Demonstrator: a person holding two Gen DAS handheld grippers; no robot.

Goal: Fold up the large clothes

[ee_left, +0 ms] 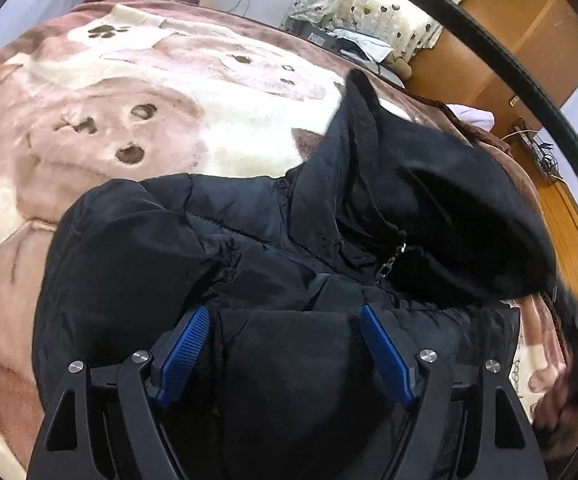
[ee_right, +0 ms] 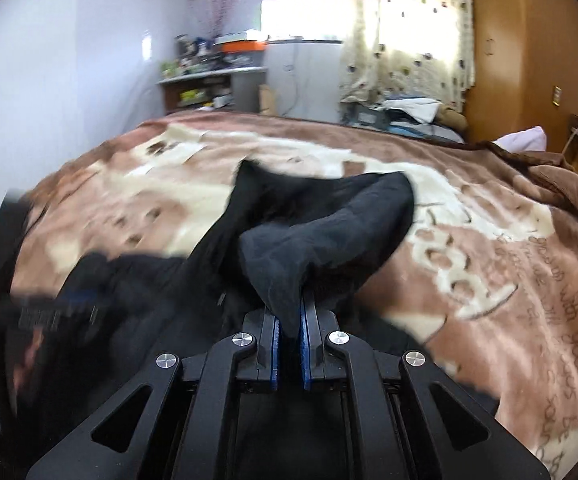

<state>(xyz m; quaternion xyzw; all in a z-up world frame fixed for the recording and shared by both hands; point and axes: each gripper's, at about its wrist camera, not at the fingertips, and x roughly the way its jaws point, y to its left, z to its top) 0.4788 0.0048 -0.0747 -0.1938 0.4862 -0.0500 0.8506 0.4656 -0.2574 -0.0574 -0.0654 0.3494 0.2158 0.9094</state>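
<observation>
Handling: the black puffer jacket [ee_left: 249,248] looks bulky but light, soft and slick-shelled; I'd judge it slides easily, so seams, hem or hood edge give the surest hold.
Look: quilted, shiny black panels, a metal zipper pull [ee_left: 389,264] near the collar, and a matte dark hood [ee_right: 329,224] with a softer lining.
Where: spread on the brown and cream plush blanket [ee_left: 89,120] covering the bed, right under both tools.
Left gripper [ee_left: 285,344]: jaws stand wide, blue pads either side of a puffy panel, not pinching it.
Right gripper [ee_right: 289,332]: clamped narrow on a bunch of hood fabric, which lifts off the blanket.
</observation>
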